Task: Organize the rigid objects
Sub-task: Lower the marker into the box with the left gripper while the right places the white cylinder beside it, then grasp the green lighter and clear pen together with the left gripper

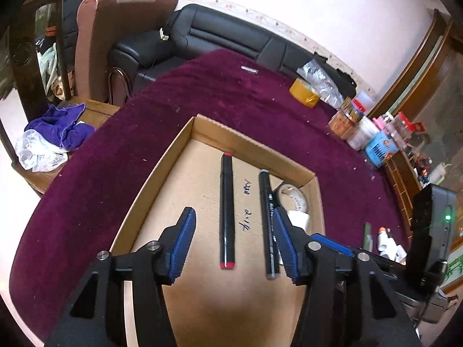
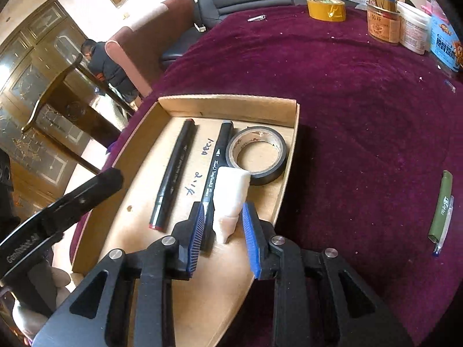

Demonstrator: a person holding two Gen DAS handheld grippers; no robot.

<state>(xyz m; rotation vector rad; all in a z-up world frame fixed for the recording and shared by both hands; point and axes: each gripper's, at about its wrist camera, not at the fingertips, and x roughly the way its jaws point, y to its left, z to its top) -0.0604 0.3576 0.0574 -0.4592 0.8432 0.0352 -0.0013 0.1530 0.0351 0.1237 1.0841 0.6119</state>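
Observation:
A shallow cardboard box (image 1: 162,167) (image 2: 231,104) lies on the purple tablecloth. In it lie a black marker with red ends (image 1: 226,211) (image 2: 173,173), a black marker with grey ends (image 1: 267,219) (image 2: 215,159), a black tape roll (image 1: 292,199) (image 2: 257,156) and a white tube-like object (image 2: 230,196) (image 1: 299,218). My left gripper (image 1: 234,225) is open above the red-ended marker. My right gripper (image 2: 222,217) is open, its jaws on either side of the white object's near end, not pressing it. A green pen (image 2: 441,205) lies on the cloth to the right.
A yellow tape roll (image 2: 327,8) (image 1: 305,92), jars and packets (image 2: 396,26) (image 1: 356,124) and a small metal piece (image 2: 257,18) sit at the table's far side. A black sofa (image 1: 220,34), wooden chairs (image 2: 72,107) and a person (image 2: 107,63) are beyond the table.

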